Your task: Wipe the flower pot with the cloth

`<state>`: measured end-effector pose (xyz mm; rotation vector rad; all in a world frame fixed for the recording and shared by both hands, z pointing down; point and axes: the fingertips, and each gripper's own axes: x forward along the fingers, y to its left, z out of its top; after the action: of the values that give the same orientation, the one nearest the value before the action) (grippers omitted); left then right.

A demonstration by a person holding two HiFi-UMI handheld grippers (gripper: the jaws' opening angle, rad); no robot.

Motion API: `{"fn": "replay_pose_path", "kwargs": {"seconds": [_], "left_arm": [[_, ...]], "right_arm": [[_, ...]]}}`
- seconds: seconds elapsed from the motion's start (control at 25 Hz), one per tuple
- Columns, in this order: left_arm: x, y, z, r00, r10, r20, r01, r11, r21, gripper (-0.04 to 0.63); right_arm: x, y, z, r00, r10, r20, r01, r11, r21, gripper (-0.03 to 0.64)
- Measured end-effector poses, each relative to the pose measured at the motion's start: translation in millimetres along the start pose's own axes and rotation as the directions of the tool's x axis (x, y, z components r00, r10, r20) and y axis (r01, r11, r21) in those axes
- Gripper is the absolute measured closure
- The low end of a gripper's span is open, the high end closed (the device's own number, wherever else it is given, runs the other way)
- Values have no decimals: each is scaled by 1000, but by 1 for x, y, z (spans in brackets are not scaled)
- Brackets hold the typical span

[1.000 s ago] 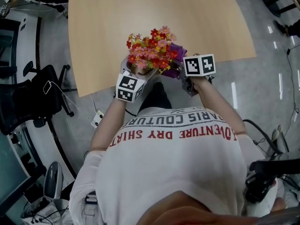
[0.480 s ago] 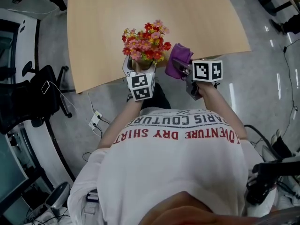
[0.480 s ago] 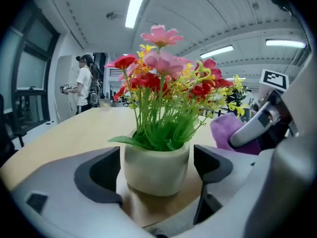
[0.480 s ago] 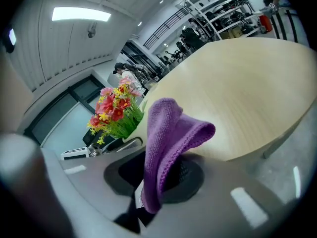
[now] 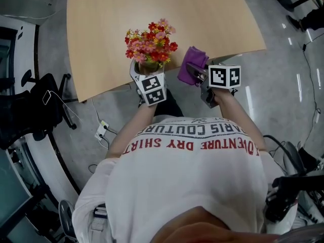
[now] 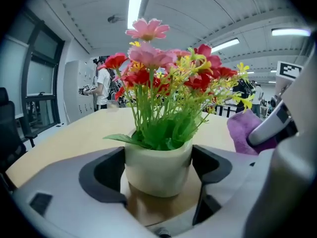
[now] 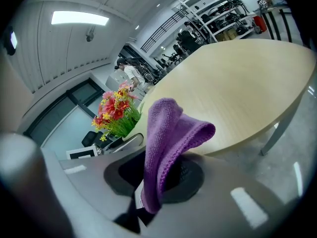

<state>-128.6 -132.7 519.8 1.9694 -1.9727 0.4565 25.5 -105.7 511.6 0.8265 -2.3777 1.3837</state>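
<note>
Flower pot (image 6: 157, 167): near edge of table (image 5: 212, 14), clasped by left gripper (image 6: 158, 162), jaws just closing. Cloth (image 7: 171, 133): purple, pinched in right gripper (image 7: 158, 182), just right. Advice: steady pot, press cloth flat against its wall.

White short-sleeved T-shirt (image 5: 192, 186) on the person, with red block lettering (image 5: 187, 145) across it and a darker line of print above. The left tool (image 5: 148, 71) has a pale grey shell, black pads (image 6: 101, 175) inside the jaws and a white cube (image 5: 153, 89) with black square markers. The right tool (image 5: 196, 75) matches it, grey and black, with its own marker cube (image 5: 224, 77).
</note>
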Motion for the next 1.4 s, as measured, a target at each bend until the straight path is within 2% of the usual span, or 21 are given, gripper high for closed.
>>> {"fn": "replay_pose_path", "kwargs": {"seconds": [0.16,0.32,0.44,0.6,0.72,0.84,0.96,1.2,1.4], "left_arm": [[1,-3,2,998,-58,-2,58,998,25,163],[5,-8,1,984,-180,4,179,980,82,164],[4,-10,2,954,-300,-6,298,944,141,164],[11,-6,1,898,-437,-54,439,876,201,164],[9,-9,1,859,-506,-82,510,828,231,164],[7,-9,3,834,-543,-97,548,798,252,163],[4,-8,5,827,-554,-98,558,787,262,163],[0,-8,8,826,-556,-94,559,786,263,164],[0,-7,8,825,-559,-89,560,785,264,164]], "right_arm": [[0,0,3,1000,10,-1,-10,1000,1,558],[7,-1,9,999,38,-10,-38,999,-4,558],[15,5,16,998,62,-21,-63,998,-14,558],[39,14,31,994,102,-44,-103,994,-30,558],[46,18,36,990,124,-61,-126,991,-37,558],[54,23,39,988,134,-82,-138,990,-43,558],[60,28,40,986,137,-100,-142,989,-47,558],[63,28,39,985,130,-117,-136,990,-42,557],[68,18,36,986,83,-146,-90,995,-45,558]]}}
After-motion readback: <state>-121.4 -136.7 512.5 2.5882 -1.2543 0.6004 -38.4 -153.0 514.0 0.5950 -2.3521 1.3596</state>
